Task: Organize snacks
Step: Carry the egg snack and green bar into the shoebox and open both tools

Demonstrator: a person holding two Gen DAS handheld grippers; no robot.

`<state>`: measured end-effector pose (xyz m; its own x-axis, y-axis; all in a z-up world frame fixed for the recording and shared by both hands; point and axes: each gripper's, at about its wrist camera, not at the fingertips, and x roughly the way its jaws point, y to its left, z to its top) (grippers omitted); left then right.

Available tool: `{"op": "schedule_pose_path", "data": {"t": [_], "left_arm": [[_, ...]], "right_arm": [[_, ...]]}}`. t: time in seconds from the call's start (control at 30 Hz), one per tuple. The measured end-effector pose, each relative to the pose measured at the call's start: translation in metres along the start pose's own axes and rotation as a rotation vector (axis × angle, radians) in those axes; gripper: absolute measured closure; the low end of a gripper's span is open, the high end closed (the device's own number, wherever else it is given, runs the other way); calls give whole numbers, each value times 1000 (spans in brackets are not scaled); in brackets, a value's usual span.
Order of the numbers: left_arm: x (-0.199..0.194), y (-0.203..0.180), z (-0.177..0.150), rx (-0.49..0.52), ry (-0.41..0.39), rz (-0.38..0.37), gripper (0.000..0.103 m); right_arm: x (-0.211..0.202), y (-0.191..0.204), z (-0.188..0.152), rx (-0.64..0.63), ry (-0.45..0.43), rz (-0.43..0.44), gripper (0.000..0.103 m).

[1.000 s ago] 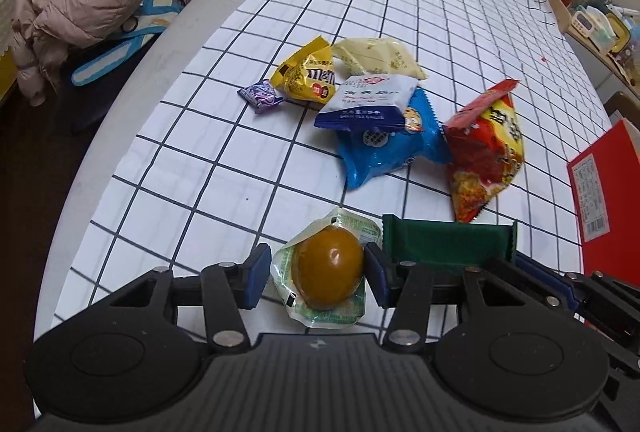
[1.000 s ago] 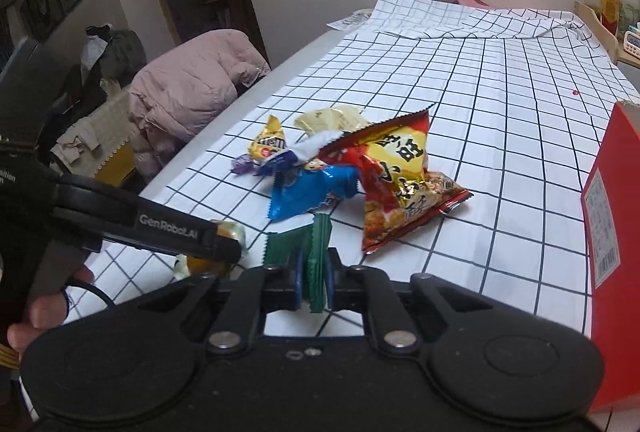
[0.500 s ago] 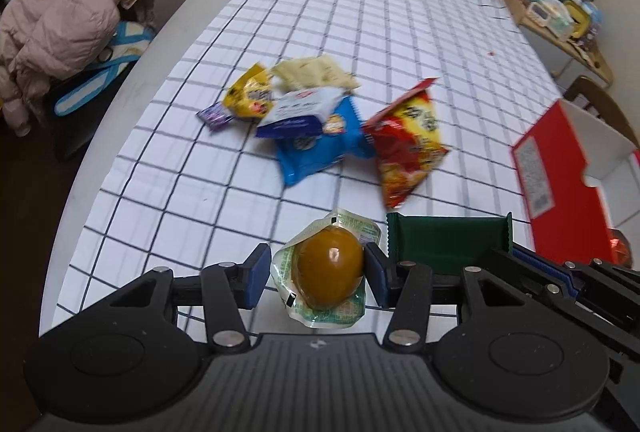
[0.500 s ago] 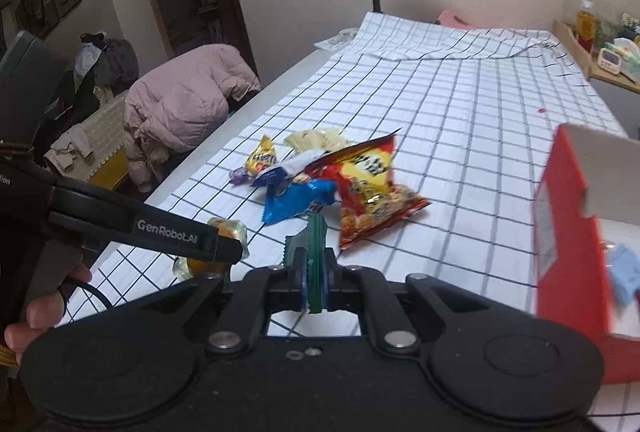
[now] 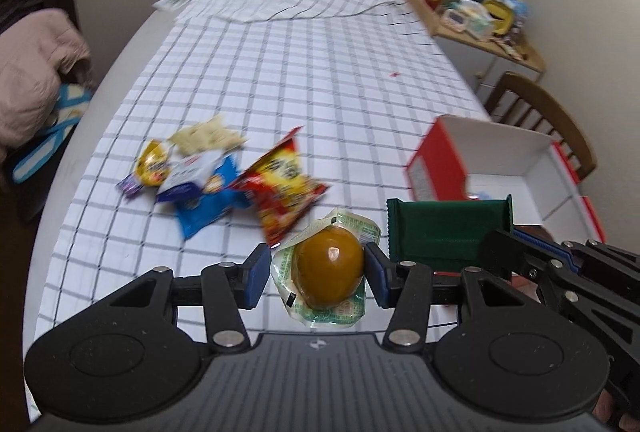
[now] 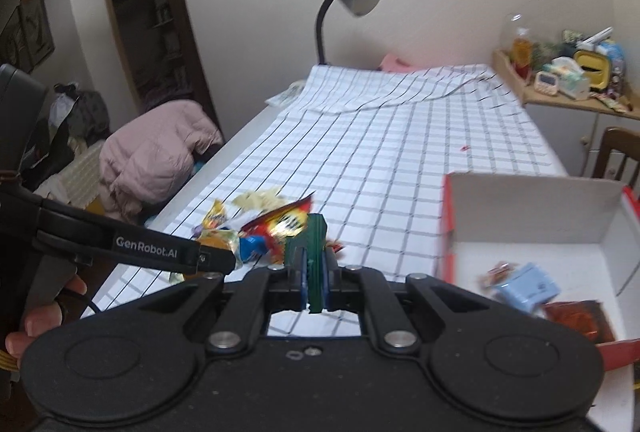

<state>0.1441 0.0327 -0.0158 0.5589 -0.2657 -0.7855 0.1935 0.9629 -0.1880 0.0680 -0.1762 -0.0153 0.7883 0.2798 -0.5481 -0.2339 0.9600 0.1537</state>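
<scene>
Blue-padded left gripper (image 5: 316, 274) clamps the sealed egg packet (image 5: 329, 274) above the desk's (image 5: 280, 80) near edge. Right gripper (image 6: 315, 282) pinches the green wrapper (image 6: 315, 252) upright, just beside the red box (image 6: 532, 216) at the right edge.

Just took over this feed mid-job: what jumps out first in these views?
Both tongs are loaded: the left tongs clamp a vacuum-packed braised egg, and the right tongs pinch a dark green snack packet edge-on. To the right sits an open red box already holding a pale blue packet. A heap of snack bags, topped by a red chip bag, lies on the checked tablecloth ahead.
</scene>
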Motion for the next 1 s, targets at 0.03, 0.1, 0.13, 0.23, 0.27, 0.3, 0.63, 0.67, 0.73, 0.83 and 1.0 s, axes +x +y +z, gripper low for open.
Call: {"op": "schedule_pose_path", "data": {"t": [0.03, 0.1, 0.13, 0.23, 0.27, 0.3, 0.63, 0.67, 0.73, 0.83, 1.0], "left_arm": [[-1, -6, 2, 11, -4, -6, 53], [-2, -19, 6, 31, -12, -18, 53], [-2, -26, 8, 40, -15, -26, 53], [-3, -45, 13, 71, -21, -49, 53], [-3, -51, 15, 81, -23, -56, 53], [-3, -57, 16, 91, -25, -63, 53], [12, -114, 34, 164, -17, -98, 53], [14, -119, 35, 168, -14, -103, 53], [21, -128, 37, 176, -4, -110, 53], [32, -142, 38, 196, 19, -122, 53], [53, -164, 36, 229, 55, -130, 53]], "right_arm": [[-4, -4, 2, 3, -8, -9, 98], [-10, -13, 4, 10, -22, -27, 98], [-13, -17, 5, 15, -28, -36, 98], [-20, -30, 7, 30, -46, -62, 98], [-23, -34, 7, 36, -52, -71, 98], [-26, -39, 8, 41, -58, -81, 98], [-48, -84, 11, 92, -98, -176, 98], [-49, -89, 11, 101, -100, -186, 98], [-51, -99, 10, 118, -103, -207, 98], [-53, -113, 6, 142, -103, -237, 98], [-50, -135, 1, 170, -91, -289, 98]]}}
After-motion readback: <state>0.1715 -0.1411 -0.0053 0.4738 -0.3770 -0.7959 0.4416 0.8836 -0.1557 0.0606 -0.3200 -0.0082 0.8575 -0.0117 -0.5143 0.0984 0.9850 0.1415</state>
